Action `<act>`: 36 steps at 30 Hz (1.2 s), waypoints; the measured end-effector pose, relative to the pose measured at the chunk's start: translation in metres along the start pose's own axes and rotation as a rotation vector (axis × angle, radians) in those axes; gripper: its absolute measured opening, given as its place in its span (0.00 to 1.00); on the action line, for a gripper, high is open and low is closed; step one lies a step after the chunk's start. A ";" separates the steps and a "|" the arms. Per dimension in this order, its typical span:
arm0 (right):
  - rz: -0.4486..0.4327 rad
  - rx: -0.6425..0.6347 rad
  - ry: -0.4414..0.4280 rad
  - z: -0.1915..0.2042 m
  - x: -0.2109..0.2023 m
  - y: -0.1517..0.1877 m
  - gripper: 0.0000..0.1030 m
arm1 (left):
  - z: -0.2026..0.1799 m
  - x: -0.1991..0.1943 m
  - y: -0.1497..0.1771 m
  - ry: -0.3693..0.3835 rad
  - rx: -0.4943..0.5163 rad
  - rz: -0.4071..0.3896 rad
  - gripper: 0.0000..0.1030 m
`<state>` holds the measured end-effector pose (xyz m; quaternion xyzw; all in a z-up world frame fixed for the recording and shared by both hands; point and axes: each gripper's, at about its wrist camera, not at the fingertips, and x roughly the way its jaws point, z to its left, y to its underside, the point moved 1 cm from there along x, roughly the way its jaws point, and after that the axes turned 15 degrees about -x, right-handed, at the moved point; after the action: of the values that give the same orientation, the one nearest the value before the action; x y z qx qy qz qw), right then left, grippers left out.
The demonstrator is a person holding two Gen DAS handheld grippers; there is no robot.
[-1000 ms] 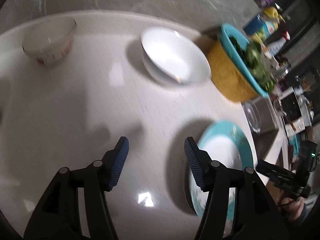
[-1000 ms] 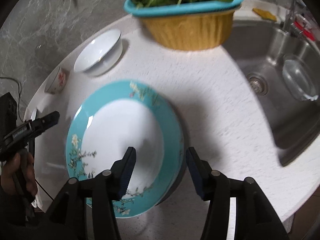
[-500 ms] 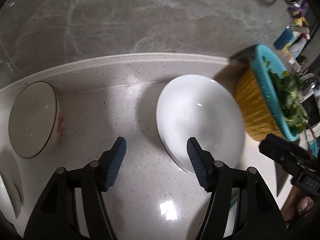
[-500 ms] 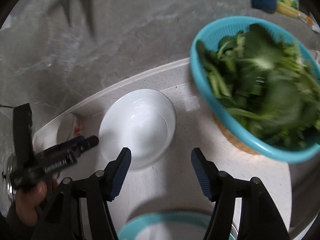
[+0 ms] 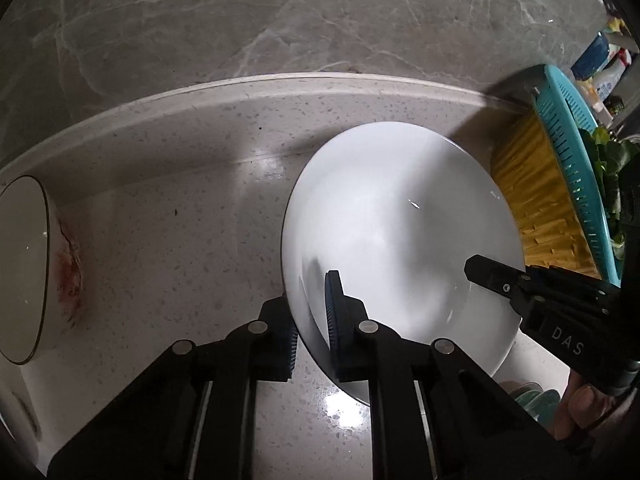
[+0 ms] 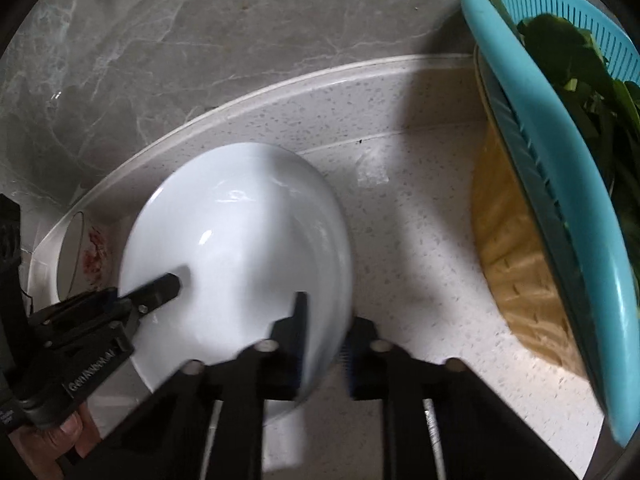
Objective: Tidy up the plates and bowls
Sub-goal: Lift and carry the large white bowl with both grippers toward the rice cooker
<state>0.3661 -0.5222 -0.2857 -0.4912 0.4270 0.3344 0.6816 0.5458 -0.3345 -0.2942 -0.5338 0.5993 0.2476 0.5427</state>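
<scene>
Both claws are clamped on the white bowl [image 5: 400, 232] near the worktop's [image 5: 180, 220] back edge: left claw [image 5: 312, 328] on its left rim, right claw [image 6: 324, 340] on its right rim.

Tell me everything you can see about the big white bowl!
The white bowl is plain, glossy and looks ceramic, wide and shallow, with nothing inside. It sits on the speckled countertop between a small flowered bowl and a yellow basket. The left gripper pinches its left rim and the right gripper its right rim, each with one finger inside and one outside. Whether it is lifted, I cannot tell.
</scene>
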 end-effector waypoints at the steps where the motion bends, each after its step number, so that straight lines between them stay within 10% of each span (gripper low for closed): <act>1: 0.003 -0.007 0.000 0.001 0.001 -0.001 0.13 | 0.000 0.000 0.001 -0.004 0.003 -0.002 0.10; 9: -0.012 -0.068 -0.060 0.037 -0.021 0.016 0.13 | 0.019 -0.049 0.037 -0.028 -0.036 -0.060 0.10; 22: 0.028 -0.346 -0.196 0.190 -0.064 0.095 0.15 | 0.133 -0.156 0.181 -0.058 -0.276 -0.091 0.10; 36: 0.124 -0.482 -0.235 0.264 -0.064 0.170 0.16 | 0.202 -0.200 0.309 -0.065 -0.389 -0.072 0.11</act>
<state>0.2576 -0.2228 -0.2521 -0.5698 0.2824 0.5221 0.5683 0.3115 0.0119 -0.2572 -0.6416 0.5029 0.3562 0.4568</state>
